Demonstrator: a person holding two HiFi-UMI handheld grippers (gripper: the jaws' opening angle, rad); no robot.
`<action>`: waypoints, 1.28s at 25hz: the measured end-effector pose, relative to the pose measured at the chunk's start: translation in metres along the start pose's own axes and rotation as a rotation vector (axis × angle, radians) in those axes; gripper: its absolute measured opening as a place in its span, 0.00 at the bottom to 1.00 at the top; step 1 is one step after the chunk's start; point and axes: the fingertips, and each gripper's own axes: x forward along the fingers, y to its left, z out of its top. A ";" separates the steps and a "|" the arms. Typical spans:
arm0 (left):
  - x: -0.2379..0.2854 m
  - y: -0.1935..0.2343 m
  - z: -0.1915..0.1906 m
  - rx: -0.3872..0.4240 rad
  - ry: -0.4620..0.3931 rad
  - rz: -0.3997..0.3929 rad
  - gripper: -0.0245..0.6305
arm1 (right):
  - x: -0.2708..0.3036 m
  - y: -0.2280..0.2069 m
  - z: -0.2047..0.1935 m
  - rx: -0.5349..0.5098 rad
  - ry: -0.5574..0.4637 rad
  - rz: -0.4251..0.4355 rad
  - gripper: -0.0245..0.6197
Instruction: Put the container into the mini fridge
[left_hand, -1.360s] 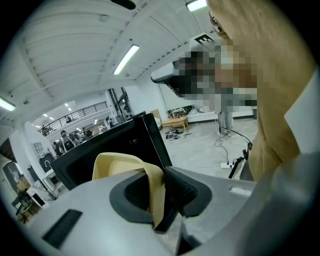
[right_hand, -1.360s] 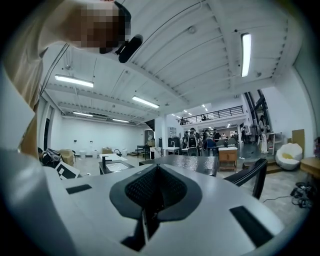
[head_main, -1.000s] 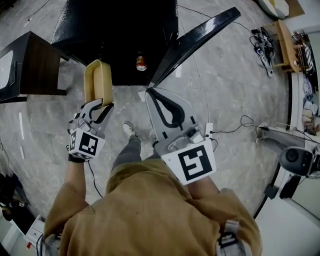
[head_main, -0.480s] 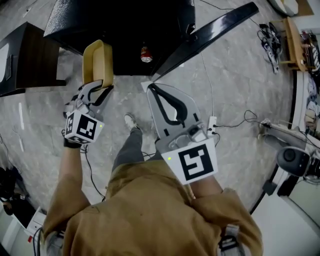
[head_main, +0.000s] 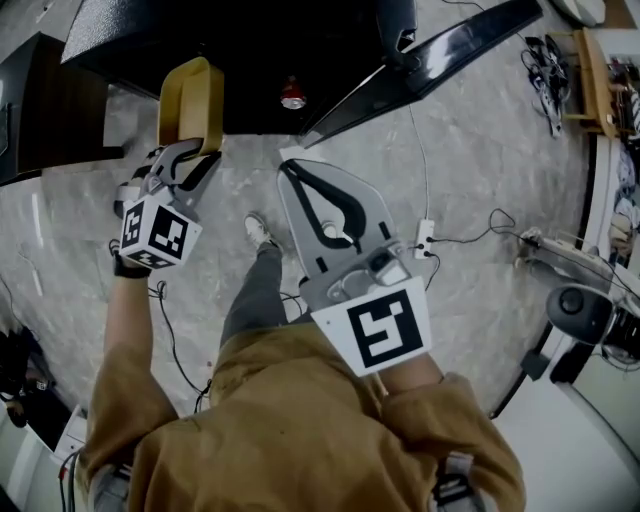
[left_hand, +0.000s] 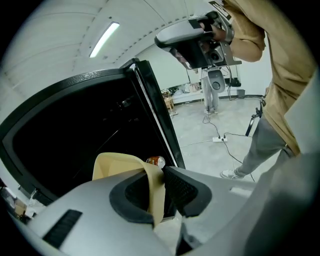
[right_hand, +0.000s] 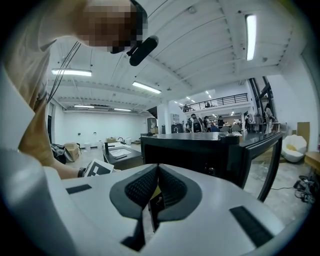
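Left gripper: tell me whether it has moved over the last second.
Yes. The left gripper, clamped on the container, has moved toward the open mini fridge; the container now reaches further past its front edge.

The left gripper (left_hand: 157, 194) clamps the tan container's (left_hand: 116, 164) wall before the open mini fridge (left_hand: 65, 85)

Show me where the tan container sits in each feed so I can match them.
Head view: upper left, the container at the mini fridge opening.
Left gripper view: lower centre, its wall between the jaws.
Right gripper view: not clearly in it.
Shared landmark: the fridge's open door, visible in all three.
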 end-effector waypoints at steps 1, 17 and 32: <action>0.004 -0.001 -0.002 0.006 0.005 -0.007 0.15 | 0.001 0.000 -0.003 0.007 0.002 0.001 0.04; 0.069 0.009 -0.045 0.074 0.050 -0.079 0.15 | 0.041 -0.007 -0.058 0.055 0.048 0.003 0.04; 0.105 0.023 -0.057 0.124 0.085 -0.087 0.15 | 0.048 -0.018 -0.079 0.086 0.075 -0.010 0.04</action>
